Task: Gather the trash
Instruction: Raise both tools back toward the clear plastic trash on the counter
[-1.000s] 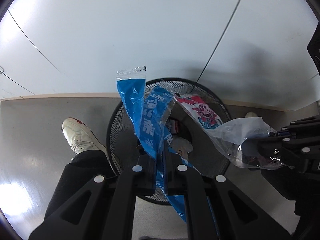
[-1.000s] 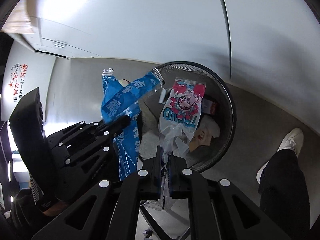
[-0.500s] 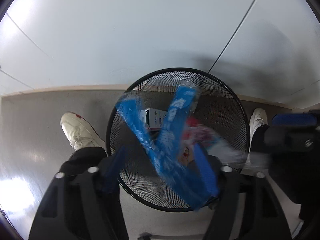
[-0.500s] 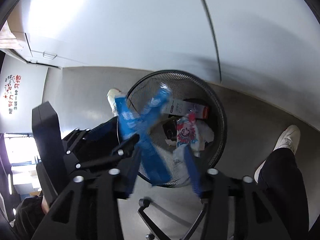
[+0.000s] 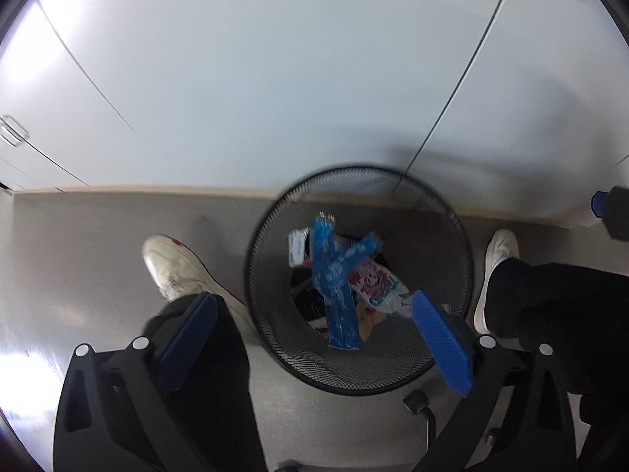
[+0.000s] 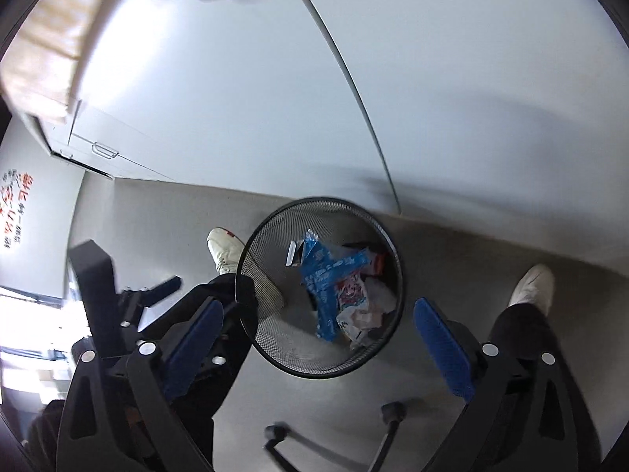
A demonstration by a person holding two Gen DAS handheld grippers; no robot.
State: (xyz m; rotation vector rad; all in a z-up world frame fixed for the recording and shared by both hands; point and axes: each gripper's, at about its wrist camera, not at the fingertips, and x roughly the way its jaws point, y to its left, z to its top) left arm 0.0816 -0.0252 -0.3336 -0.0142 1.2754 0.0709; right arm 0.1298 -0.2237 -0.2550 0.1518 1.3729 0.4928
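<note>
Black mesh wastebasket (image 5: 452, 236) on grey floor (image 5: 78, 255) by a white wall, blue wrapper (image 5: 334, 275) and pink-printed snack bag (image 5: 373, 281) lying inside, left tool (image 5: 314, 338) and right tool (image 6: 318, 342) above, both released, white shoes either side.

The left gripper (image 5: 314, 338) has black angular arms with round silver screws and ridged blue finger pads (image 5: 442, 348). The right gripper (image 6: 320, 340) is built alike. The person wears black trousers (image 5: 550, 299) and white sneakers (image 5: 177, 271).
</note>
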